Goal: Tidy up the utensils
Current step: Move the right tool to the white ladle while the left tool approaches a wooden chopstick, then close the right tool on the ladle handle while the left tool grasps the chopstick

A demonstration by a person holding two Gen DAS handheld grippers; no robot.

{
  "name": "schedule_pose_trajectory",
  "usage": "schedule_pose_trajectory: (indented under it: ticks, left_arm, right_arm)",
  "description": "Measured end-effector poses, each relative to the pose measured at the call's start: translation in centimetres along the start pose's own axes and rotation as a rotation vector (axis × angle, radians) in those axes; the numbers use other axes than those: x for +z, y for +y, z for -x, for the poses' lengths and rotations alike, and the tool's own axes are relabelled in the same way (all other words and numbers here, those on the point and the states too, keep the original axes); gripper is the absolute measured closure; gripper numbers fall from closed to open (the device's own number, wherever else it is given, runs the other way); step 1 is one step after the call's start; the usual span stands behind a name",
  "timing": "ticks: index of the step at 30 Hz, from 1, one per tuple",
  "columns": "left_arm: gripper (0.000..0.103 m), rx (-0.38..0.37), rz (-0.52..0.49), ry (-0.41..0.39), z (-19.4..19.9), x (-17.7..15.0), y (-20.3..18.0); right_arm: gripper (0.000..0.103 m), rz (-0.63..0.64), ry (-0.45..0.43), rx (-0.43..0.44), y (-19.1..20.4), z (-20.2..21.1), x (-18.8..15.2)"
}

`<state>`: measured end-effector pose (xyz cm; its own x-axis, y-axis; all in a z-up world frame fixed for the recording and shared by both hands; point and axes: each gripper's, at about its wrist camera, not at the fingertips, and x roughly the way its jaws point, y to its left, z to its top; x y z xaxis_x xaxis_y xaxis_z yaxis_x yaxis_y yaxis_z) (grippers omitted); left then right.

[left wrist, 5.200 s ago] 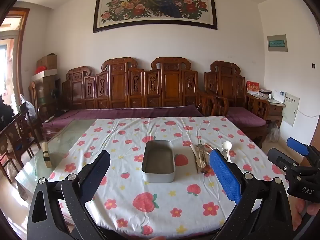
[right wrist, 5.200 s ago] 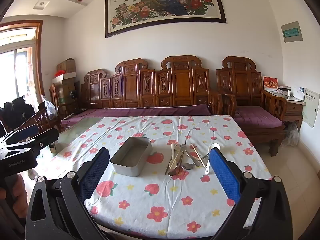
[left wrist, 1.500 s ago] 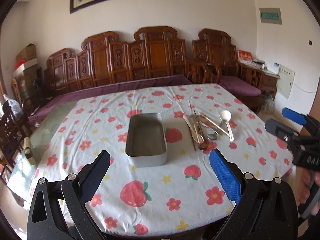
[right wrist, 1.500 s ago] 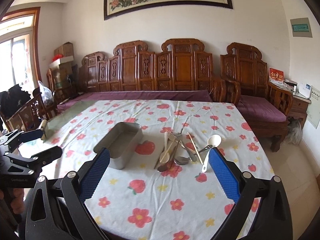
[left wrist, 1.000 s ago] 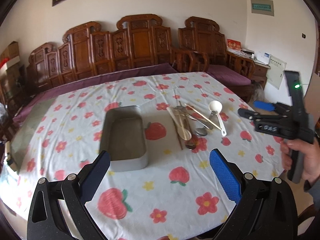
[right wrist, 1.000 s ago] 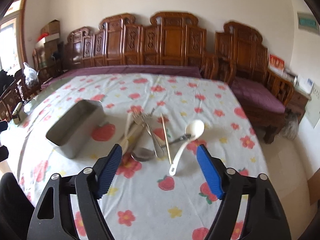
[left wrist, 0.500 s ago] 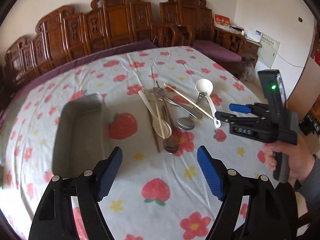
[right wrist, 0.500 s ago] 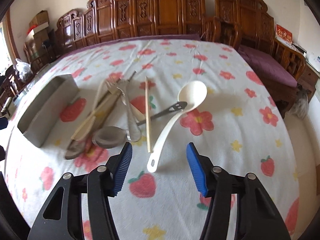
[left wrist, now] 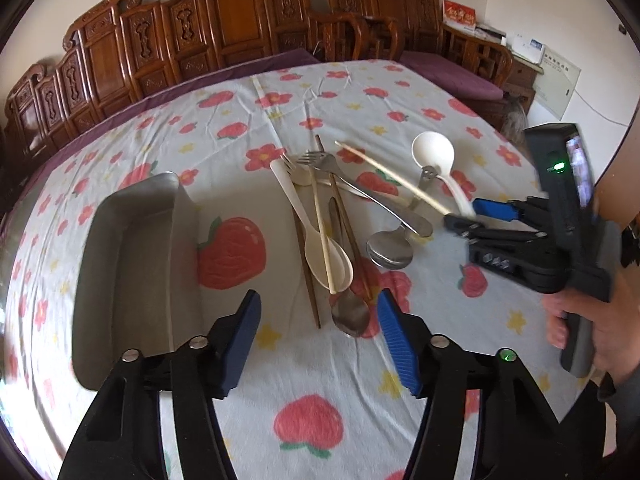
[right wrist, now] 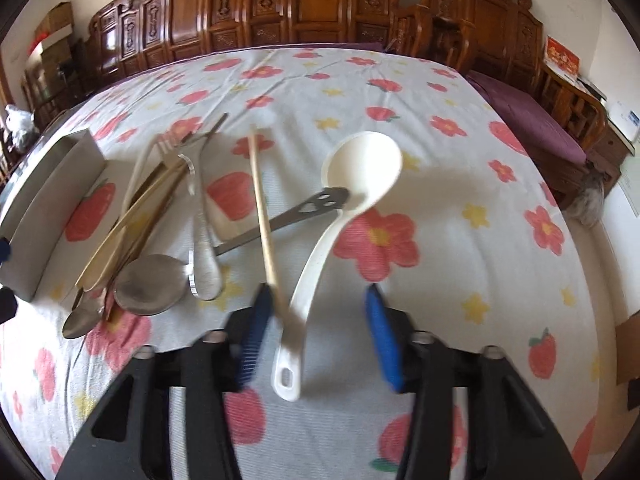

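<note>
Covering the table (left wrist: 400,92) is a white cloth printed with red flowers and strawberries, and carved wooden benches (left wrist: 224,36) stand along the table's far edge. Toward the left edge sits the metal tray (left wrist: 132,264), a long rectangular tin with its open top showing a bare grey floor. Right of it, about the middle of the table, lies the heap of utensils: a cream spoon (left wrist: 316,240) with a pale chopstick (left wrist: 322,236) across its bowl, dark brown chopsticks (left wrist: 306,276) beneath, a fork (left wrist: 360,192) whose steel handle runs toward the right edge, and two steel spoons, one (left wrist: 390,249) with a round bowl beside the fork handle and one (left wrist: 351,313) nearest the near edge. Another light chopstick (right wrist: 262,208) lies aslant beside the white ladle (right wrist: 348,208), whose bowl rests on a slotted steel handle at the right side of the heap. The left gripper (left wrist: 318,340) hovers low over the near edge with its blue pads spread wide, the nearest steel spoon's bowl lying just ahead between them. The right gripper (right wrist: 316,334) has its jaws parted too, straddling the ladle's handle; the handle end with its hanging hole sits between the pads, close to the left one, not clamped.
</note>
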<state>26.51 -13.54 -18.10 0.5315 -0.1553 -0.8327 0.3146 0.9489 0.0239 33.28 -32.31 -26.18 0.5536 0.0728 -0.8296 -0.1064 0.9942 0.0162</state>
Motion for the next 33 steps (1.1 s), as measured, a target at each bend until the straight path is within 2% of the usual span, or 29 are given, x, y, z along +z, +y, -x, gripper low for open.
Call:
schedule_pose_trajectory:
  ticks: [4, 6, 8, 14, 19, 23, 27, 29, 33]
  left_arm:
    - [0.071, 0.01, -0.019, 0.027, -2.1, 0.6, -0.5]
    - [0.074, 0.01, -0.031, 0.041, -3.4, 1.0, -0.8]
    - [0.078, 0.014, -0.031, 0.058, -4.4, 1.4, -0.7]
    - [0.078, 0.046, -0.029, 0.088, -6.6, 2.8, -0.3]
    - [0.079, 0.032, -0.002, 0.11, -7.7, 3.3, 0.5]
    - [0.085, 0.027, -0.011, 0.118, -8.4, 3.3, 0.3]
    - [0.087, 0.029, -0.015, 0.11, -8.4, 3.3, 0.2]
    - [0.097, 0.033, -0.014, 0.106, -8.4, 3.4, 0.2]
    - [0.099, 0.006, 0.004, 0.101, -8.2, 3.4, 0.6]
  right_arm:
    - [0.09, -0.045, 0.011, 0.025, -1.4, 0.3, -0.3]
    - [0.091, -0.051, 0.006, 0.061, -1.9, 0.6, -0.8]
    - [0.091, -0.027, 0.009, 0.058, -1.9, 0.7, -0.8]
    - [0.092, -0.032, 0.0, 0.105, -2.3, 1.3, -0.7]
    - [0.094, -0.037, -0.018, 0.153, -2.9, 2.3, -0.6]
    - [0.098, -0.019, -0.023, 0.145, -2.9, 3.0, -0.6]
    - [0.098, -0.006, -0.001, 0.12, -3.4, 3.0, -1.2]
    - [0.098, -0.005, 0.001, 0.108, -3.8, 3.1, -1.4]
    - [0.098, -0.022, -0.012, 0.109, -4.6, 3.8, -1.4]
